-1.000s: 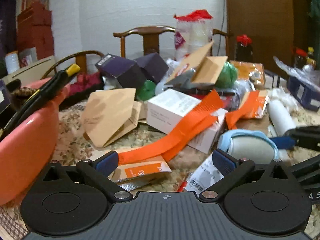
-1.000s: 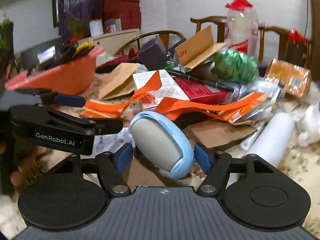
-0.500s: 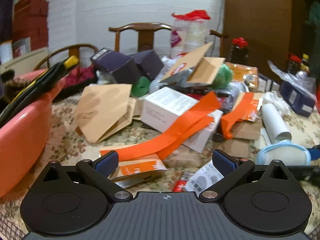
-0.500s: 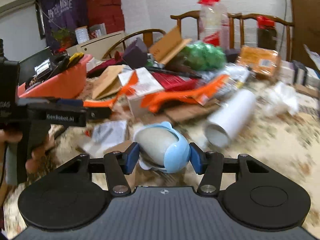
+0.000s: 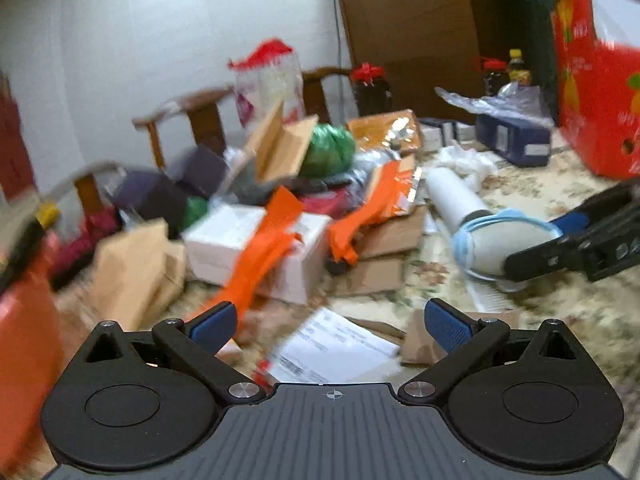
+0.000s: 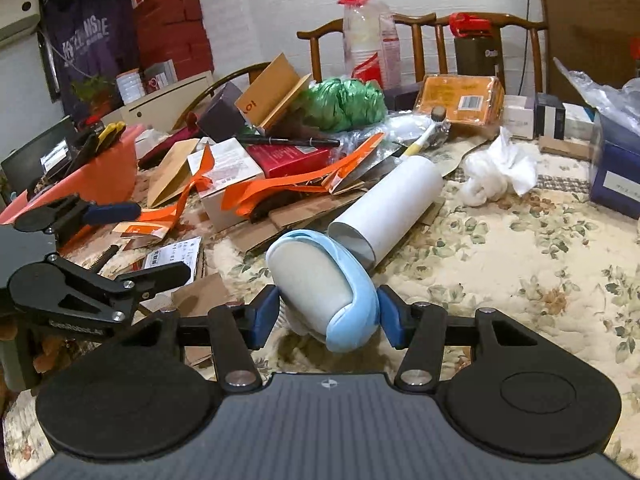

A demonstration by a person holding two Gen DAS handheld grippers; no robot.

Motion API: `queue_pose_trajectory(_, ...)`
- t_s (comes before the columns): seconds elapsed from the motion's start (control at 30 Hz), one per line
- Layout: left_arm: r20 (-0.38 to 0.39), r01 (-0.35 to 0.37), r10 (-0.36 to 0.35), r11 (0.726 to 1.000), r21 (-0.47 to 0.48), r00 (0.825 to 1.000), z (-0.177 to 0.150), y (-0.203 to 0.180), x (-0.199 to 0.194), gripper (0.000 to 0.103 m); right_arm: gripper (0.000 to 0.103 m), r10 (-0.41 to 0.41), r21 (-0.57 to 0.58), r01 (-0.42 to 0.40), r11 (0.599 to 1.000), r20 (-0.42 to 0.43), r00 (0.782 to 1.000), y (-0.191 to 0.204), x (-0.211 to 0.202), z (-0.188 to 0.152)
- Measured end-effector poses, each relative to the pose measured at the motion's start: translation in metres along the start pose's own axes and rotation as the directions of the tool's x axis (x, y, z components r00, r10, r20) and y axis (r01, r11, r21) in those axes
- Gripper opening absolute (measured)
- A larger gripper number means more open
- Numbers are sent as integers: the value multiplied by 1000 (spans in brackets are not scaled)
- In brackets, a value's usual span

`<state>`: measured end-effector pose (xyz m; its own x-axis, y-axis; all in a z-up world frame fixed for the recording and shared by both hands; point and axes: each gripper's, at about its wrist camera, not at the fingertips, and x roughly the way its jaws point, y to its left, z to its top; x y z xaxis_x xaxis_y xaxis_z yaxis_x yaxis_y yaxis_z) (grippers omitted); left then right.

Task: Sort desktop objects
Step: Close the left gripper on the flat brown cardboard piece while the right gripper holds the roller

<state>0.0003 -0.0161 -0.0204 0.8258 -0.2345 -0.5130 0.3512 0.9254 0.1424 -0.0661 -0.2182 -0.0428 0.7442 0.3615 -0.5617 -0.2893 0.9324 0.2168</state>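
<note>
My right gripper is shut on a light blue lint roller with a grey roll and holds it just above the flowered tablecloth. The roller also shows in the left wrist view, held by the right gripper at the right. My left gripper is open and empty, low over a printed paper sheet. It shows in the right wrist view at the left. A white tube lies just beyond the roller.
A pile of boxes, brown paper bags and orange strips covers the table's middle. An orange basin with tools stands at the left. A green bag, crumpled tissue, a dark blue box and a red carton lie around.
My right gripper carried the lint roller away from the pile to the right, over the tablecloth. The left wrist view swung right and is blurred with motion.
</note>
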Motion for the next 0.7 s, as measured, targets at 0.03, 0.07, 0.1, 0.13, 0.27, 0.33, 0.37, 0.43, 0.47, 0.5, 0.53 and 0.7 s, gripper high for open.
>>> queue_pose_trajectory(0.03,-13,73,-73,997,-29,997,0,4,-1,103,58,1,0,-1,1000,-1,1000,0,0,0)
queue_pose_trajectory(0.07,-20,160,-161,986,-50,987,-1,6,-5,103,58,2,5,-2,1000,-1,1000,0,0,0)
queue_pose_trajectory(0.1,-23,249,-251,967,-60,968,-1,6,-7,103,59,4,11,-4,1000,-2,1000,-1,0,0)
queue_pose_trajectory(0.13,-23,314,-315,948,-48,949,-1,2,-10,103,59,8,18,-8,1000,-3,1000,-1,0,0)
queue_pose_trajectory(0.27,35,250,-253,965,83,967,-3,-30,-18,103,60,20,48,-20,999,-4,1000,-5,1,0)
queue_pose_trajectory(0.33,10,210,-211,975,79,977,-4,-37,-11,103,60,24,57,-24,998,-4,1000,-6,2,0)
queue_pose_trajectory(0.37,-11,207,-206,976,71,978,-5,-39,-7,103,60,25,58,-25,998,-3,1000,-6,1,0)
queue_pose_trajectory(0.43,-52,225,-222,973,57,974,-7,-40,0,103,60,26,57,-26,998,-3,1000,-5,1,0)
queue_pose_trajectory(0.47,-70,235,-231,971,41,970,-8,-40,4,103,60,26,58,-26,998,-2,1000,-5,1,0)
queue_pose_trajectory(0.5,-87,243,-240,969,31,967,-8,-40,7,103,60,26,58,-26,998,-2,1000,-5,1,0)
queue_pose_trajectory(0.53,-92,243,-239,970,32,967,-9,-40,8,103,60,27,58,-27,998,-1,1000,-6,2,0)
queue_pose_trajectory(0.7,-91,225,-220,973,48,971,-10,-44,11,103,60,27,64,-27,998,0,1000,-6,2,0)
